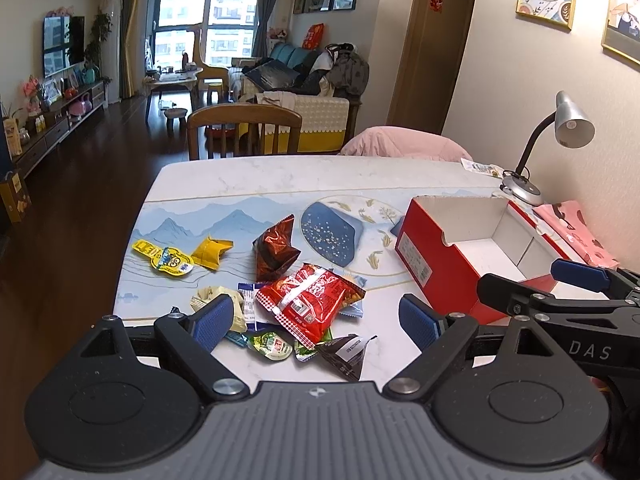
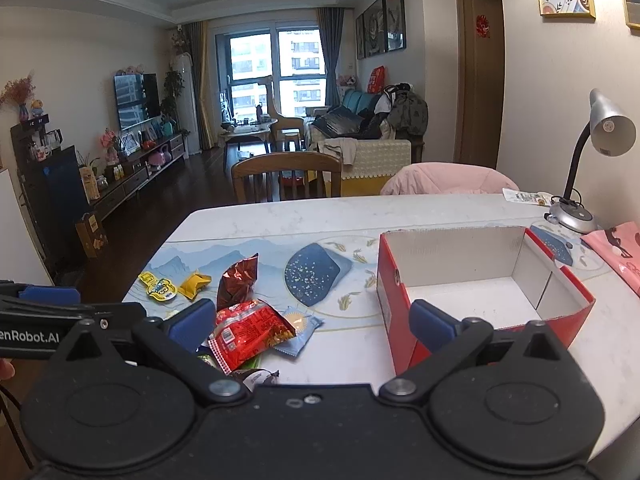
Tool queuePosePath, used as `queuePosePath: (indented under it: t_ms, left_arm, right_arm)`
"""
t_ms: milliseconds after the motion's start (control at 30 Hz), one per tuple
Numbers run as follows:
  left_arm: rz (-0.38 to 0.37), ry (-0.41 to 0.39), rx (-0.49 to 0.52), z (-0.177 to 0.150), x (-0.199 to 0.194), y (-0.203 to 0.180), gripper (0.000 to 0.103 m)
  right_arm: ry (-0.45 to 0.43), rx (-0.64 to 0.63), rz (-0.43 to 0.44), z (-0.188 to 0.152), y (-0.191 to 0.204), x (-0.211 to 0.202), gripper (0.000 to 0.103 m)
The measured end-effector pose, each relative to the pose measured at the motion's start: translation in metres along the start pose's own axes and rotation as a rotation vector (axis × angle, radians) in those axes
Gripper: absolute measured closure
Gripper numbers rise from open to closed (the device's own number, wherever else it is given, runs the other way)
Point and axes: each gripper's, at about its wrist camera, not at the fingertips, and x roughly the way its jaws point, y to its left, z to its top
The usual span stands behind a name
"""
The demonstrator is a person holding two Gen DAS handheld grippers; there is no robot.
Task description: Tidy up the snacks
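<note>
A pile of snack packets lies on the near left of the marble table (image 1: pixel 280 176). On top is a red packet (image 1: pixel 310 300) (image 2: pixel 250 330), with a dark red foil bag (image 1: pixel 276 250) (image 2: pixel 238 280) behind it and yellow packets (image 1: pixel 168 258) (image 2: pixel 160 286) further left. A red cardboard box (image 1: pixel 460 248) (image 2: pixel 472 280) with a white, empty inside stands to the right. My left gripper (image 1: pixel 316 318) hovers open over the pile, holding nothing. My right gripper (image 2: pixel 312 318) is open too, between pile and box. The right gripper's fingers (image 1: pixel 580 272) show at the left wrist view's right edge.
A silver desk lamp (image 1: pixel 560 136) (image 2: pixel 592 152) stands at the table's far right by the wall, with a pink bag (image 1: pixel 572 228) (image 2: pixel 616 252) in front of it. A wooden chair (image 1: pixel 244 132) and a pink-covered chair (image 1: pixel 400 144) sit at the far edge.
</note>
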Motion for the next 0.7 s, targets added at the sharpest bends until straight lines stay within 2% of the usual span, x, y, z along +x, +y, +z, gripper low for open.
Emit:
queuePosePath:
  t_ms: [233, 367, 533, 700]
  left_arm:
    - [0.007, 0.029, -0.010, 0.003, 0.013, 0.005, 0.013]
    - [0.019, 0.073, -0.030, 0.003, 0.026, 0.012, 0.013]
    - [0.054, 0.167, -0.069, -0.003, 0.052, 0.028, 0.013]
    - [0.094, 0.202, -0.130, -0.008, 0.068, 0.050, 0.013]
  right_arm:
    - [0.038, -0.002, 0.022, 0.001, -0.001, 0.015, 0.000]
    - [0.068, -0.030, 0.045, -0.002, 0.002, 0.031, 0.000]
    - [0.149, -0.076, 0.080, -0.014, 0.007, 0.056, 0.001]
    - [0.225, -0.132, 0.137, -0.031, 0.013, 0.081, 0.006]
